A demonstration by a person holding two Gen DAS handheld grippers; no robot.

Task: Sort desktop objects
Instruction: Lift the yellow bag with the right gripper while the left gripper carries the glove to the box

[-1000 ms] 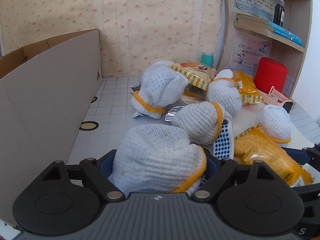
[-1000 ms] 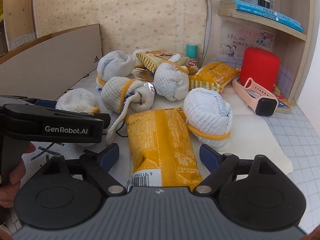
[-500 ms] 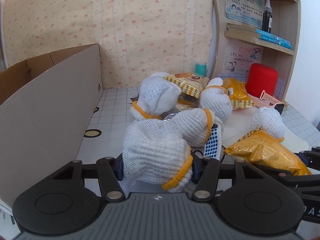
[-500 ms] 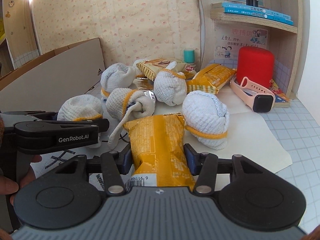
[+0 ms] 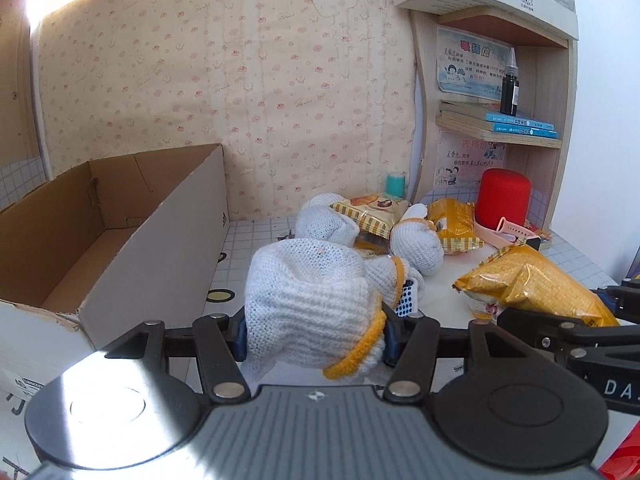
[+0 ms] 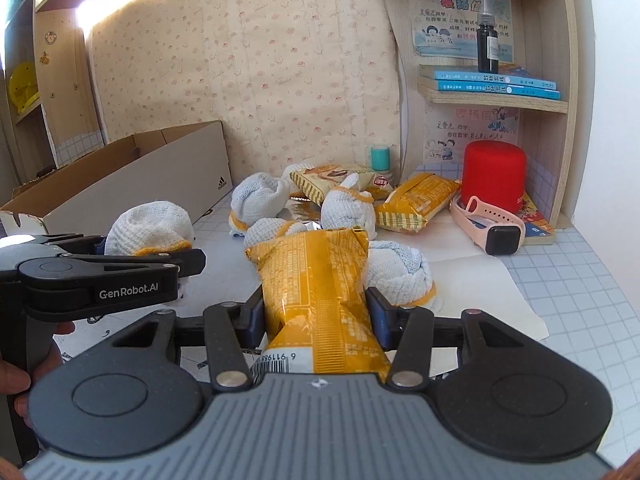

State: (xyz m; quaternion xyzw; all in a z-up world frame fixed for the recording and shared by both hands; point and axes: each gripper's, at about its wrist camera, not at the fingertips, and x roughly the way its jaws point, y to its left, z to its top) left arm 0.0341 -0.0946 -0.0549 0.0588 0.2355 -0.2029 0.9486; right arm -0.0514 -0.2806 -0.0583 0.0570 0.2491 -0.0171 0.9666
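My left gripper [image 5: 314, 338] is shut on a balled white knit glove with a yellow cuff [image 5: 308, 300] and holds it above the table; it also shows in the right wrist view [image 6: 150, 230]. My right gripper [image 6: 316, 320] is shut on a yellow snack bag [image 6: 320, 292], lifted off the table; the bag also shows in the left wrist view [image 5: 536, 284]. Several more balled gloves [image 6: 348, 208] and snack bags [image 6: 416, 200] lie in a heap on the table behind.
An open cardboard shoe box [image 5: 120, 236] stands at the left, also in the right wrist view [image 6: 132, 176]. At the right stand a red cylinder [image 6: 494, 176], a pink smartwatch [image 6: 492, 224], a teal bottle [image 6: 379, 157] and a wooden shelf [image 6: 492, 96] with books and a dark bottle.
Both grippers closed, the left on the glove ball and the right on the yellow bag, and both have lifted their loads off the table.
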